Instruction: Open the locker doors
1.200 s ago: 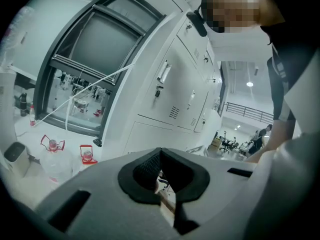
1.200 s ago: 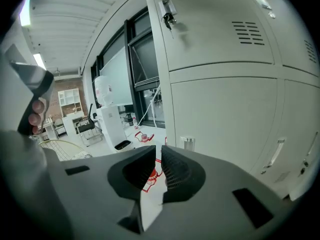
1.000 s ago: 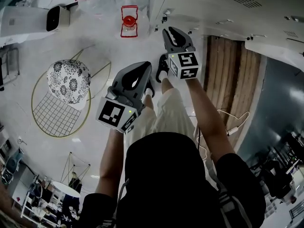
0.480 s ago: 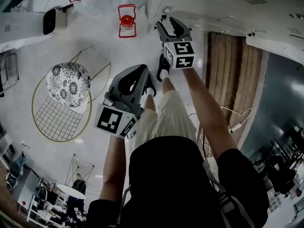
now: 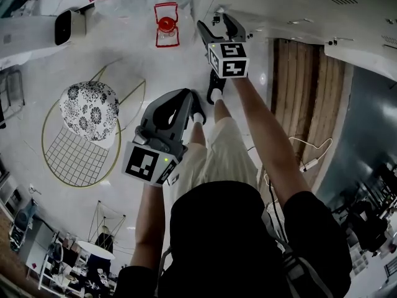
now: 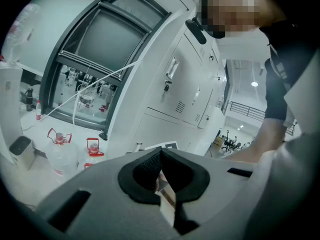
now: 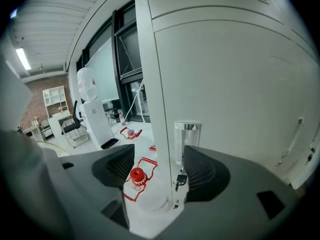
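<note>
White lockers (image 5: 298, 8) fill the top right of the head view. My right gripper (image 5: 217, 22) is at the left edge of one locker door (image 7: 225, 84). Its jaws have just been opening and now stand wide. In the right gripper view the door's silver handle (image 7: 187, 139) and a small key (image 7: 180, 180) below it show in the gap of the right gripper (image 7: 160, 166), and no pad presses on them. My left gripper (image 5: 188, 97) hangs lower, over the person's legs and away from the lockers. Seen in its own view, the left gripper (image 6: 160, 156) is shut with nothing held.
Water jugs with red handles (image 5: 166, 27) stand on the floor by the locker's side, one of them a jug (image 7: 137, 176) just left of the door edge. A white dispenser (image 5: 68, 25) and a wire chair with a patterned cushion (image 5: 90, 107) are at the left. A cable (image 5: 304, 160) lies on wooden boards (image 5: 304, 92).
The right gripper has moved up the picture to the locker door's edge, and its jaws have gone from nearly shut to wide. The left gripper has stayed where it was.
</note>
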The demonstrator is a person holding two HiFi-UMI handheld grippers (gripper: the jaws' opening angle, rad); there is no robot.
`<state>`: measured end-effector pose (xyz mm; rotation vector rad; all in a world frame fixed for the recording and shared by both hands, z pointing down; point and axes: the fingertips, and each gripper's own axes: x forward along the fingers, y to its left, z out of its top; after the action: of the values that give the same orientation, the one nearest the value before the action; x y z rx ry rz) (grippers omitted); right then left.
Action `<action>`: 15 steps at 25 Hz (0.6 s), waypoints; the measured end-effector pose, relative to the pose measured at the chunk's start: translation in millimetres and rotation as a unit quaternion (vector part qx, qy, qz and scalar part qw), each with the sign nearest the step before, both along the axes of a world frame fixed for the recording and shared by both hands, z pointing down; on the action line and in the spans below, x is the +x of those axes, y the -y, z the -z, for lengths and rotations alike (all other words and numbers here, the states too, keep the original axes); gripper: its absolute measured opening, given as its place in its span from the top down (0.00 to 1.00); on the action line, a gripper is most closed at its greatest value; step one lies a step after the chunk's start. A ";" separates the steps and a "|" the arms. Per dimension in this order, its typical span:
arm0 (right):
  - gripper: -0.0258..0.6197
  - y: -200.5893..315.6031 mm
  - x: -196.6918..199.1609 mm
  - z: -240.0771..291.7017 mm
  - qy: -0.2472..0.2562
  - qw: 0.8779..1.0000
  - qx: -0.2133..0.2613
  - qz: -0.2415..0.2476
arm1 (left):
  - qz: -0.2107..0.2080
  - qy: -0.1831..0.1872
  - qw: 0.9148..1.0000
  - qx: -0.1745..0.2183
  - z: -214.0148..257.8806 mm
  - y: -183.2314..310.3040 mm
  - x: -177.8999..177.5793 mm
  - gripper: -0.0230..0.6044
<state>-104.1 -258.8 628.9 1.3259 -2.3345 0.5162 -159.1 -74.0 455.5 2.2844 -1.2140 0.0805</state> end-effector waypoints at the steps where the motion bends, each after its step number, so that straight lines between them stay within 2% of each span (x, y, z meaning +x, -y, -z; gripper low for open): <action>1: 0.50 2.2 -0.8 -2.0 -0.002 1.000 0.000 -0.001 | 0.000 0.001 1.000 0.002 -1.6 -0.9 -1.1 0.94; 6: 0.48 12.4 -4.9 -6.6 -0.009 1.000 0.001 -0.008 | -0.001 0.002 1.000 0.000 -6.4 -3.5 -5.3 0.94; 11: 0.47 17.5 -9.2 -13.2 -0.014 1.000 -0.003 -0.010 | -0.001 0.005 1.000 0.018 -6.8 -3.2 -9.9 0.94; 15: 0.47 22.9 -8.2 -14.4 -0.024 1.000 0.005 -0.014 | -0.006 0.001 1.000 -0.003 -9.2 -5.4 -5.9 0.94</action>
<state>-112.3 -281.7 643.2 1.3627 -2.2850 0.4769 -165.0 -68.5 464.7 2.2868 -1.2008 0.0910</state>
